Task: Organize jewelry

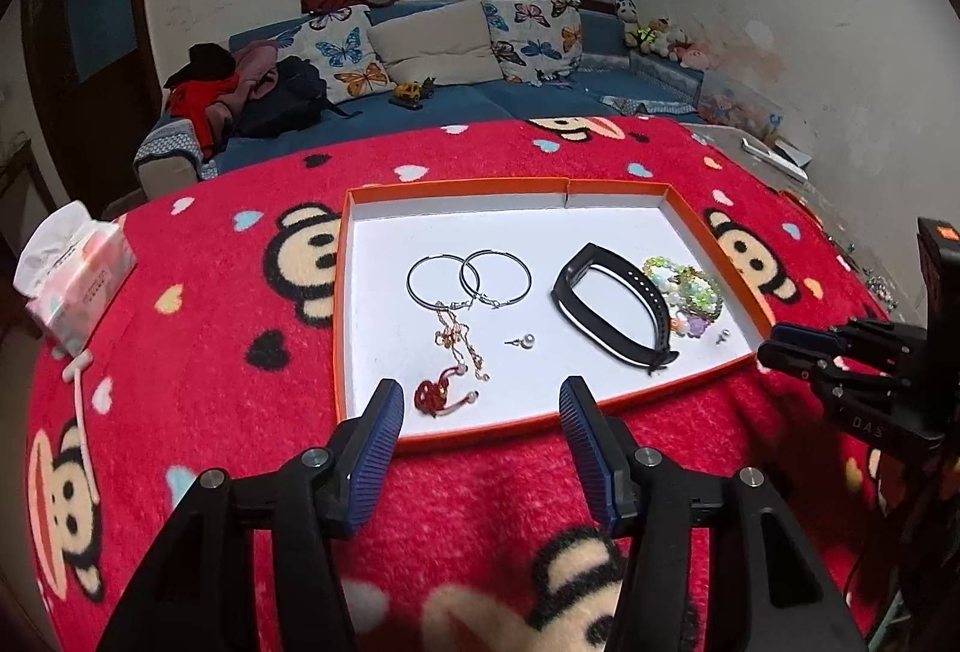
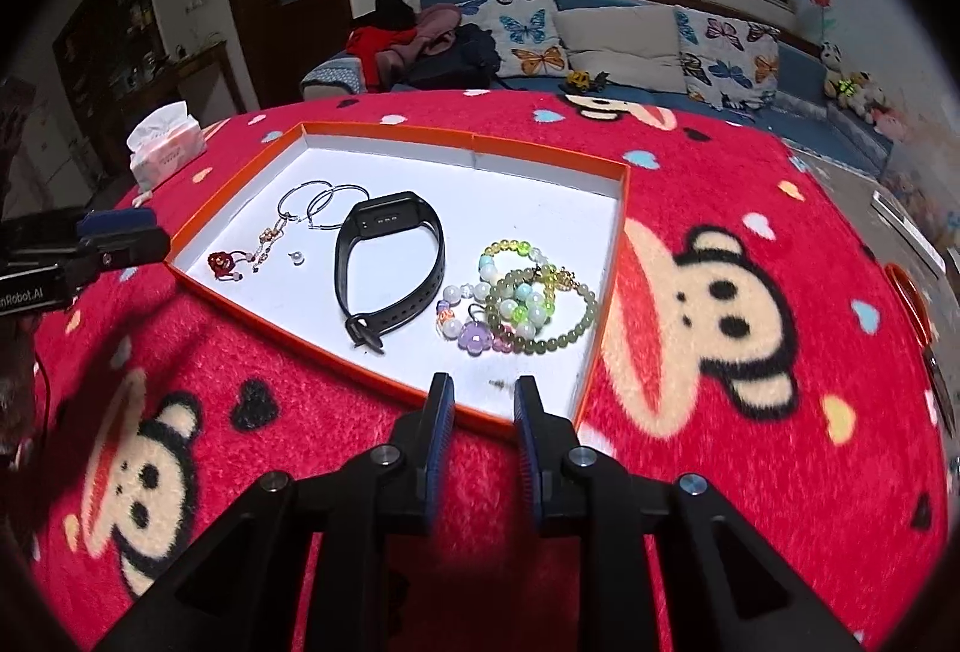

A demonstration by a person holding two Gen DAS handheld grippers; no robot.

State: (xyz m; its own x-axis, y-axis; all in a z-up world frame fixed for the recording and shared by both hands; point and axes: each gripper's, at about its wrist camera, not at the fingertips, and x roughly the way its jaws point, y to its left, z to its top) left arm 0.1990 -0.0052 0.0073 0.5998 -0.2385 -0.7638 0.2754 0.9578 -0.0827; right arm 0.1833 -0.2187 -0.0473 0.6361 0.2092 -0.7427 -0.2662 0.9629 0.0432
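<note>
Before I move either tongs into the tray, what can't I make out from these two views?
- Bead bracelets: piled and overlapping; count unclear in both views.
- Small stud by right tongs: too small and blurred to identify.
- Chain: its tangle with the hoop earrings is too fine to resolve.
- Black band: clasp end foreshortened, closure unclear.

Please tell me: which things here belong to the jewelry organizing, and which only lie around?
Job:
- orange tray
- hoop earrings
- black wristband
- bead bracelets
- gold chain
- red knot charm
- pearl stud

Lying about:
- tissue pack
- toy truck
- butterfly cushions
</note>
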